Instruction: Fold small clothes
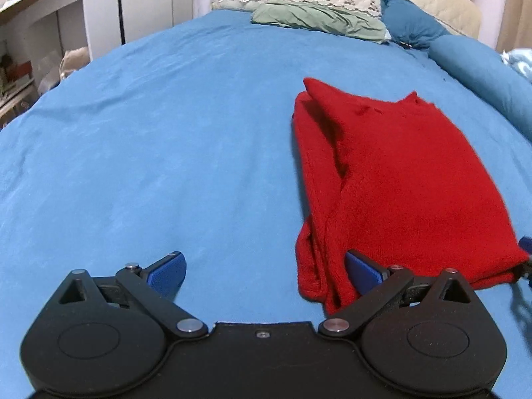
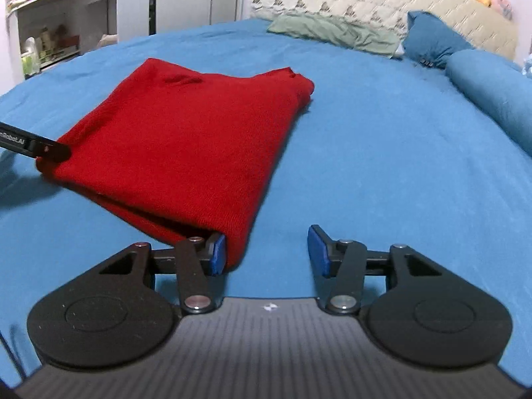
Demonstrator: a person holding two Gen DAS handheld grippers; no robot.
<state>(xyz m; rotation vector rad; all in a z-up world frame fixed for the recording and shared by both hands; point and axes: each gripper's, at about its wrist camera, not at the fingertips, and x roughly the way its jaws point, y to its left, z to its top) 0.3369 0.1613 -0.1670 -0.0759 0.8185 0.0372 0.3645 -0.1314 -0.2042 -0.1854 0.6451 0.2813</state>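
Red knit garment lies folded mid-bed on the blue sheet. Soft, light, limp; layers may slip apart. Best pinched at near corners through all layers. Left gripper and right gripper both spread, nothing pinched.

light: even, soft indoor | shadows: faint | focus: sharp, slight motion blur | edges: strong fisheye bending, dark corners
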